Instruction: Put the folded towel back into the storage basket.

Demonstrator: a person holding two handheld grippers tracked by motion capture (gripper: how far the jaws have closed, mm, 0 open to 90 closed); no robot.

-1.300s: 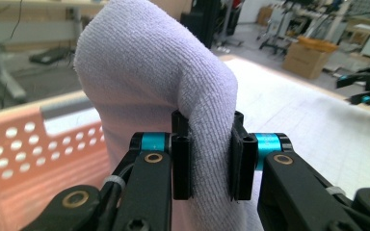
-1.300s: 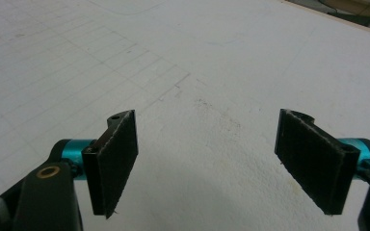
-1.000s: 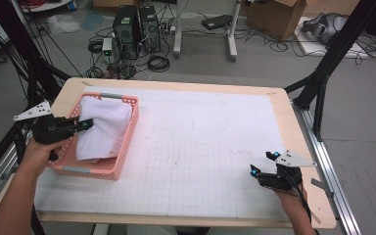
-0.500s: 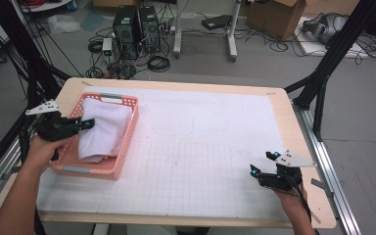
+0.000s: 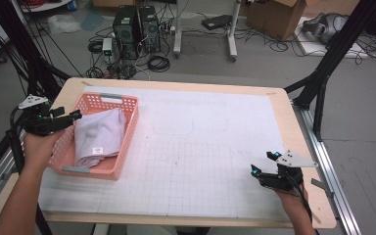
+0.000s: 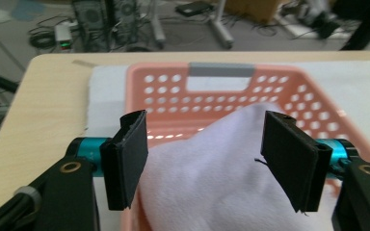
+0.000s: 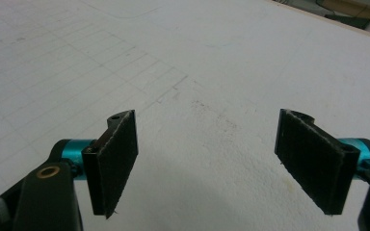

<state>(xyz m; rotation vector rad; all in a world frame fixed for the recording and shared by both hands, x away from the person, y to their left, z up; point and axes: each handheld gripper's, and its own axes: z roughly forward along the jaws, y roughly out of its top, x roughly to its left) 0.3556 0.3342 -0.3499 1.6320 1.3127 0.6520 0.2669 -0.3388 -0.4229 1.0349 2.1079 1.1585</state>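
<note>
A pink plastic basket [image 5: 130, 128] stands at the table's left side with a white cloth [image 5: 99, 136] bunched inside it. My left gripper [image 5: 74, 116] hovers at the basket's left rim and points across it. In the left gripper view that gripper [image 6: 204, 159] has just been opening its jaws. They stand wide apart, with the cloth [image 6: 207, 185] lying loose between and beneath them, and the pads do not press it. The basket's far wall [image 6: 221, 94] rises beyond. My right gripper [image 5: 262, 170] rests low near the table's front right, and in its own view the right gripper [image 7: 207, 163] is open over bare mat.
A white grid mat [image 5: 200, 142] covers the wooden table [image 5: 293, 117]. Black frame struts [image 5: 323, 73] rise at the right. Computer towers [image 5: 136, 27], cables and a cardboard box [image 5: 274, 17] sit on the floor behind the table.
The left jaws have opened and let go of the white cloth, which has settled lower in the basket. The right gripper has stayed where it was.
</note>
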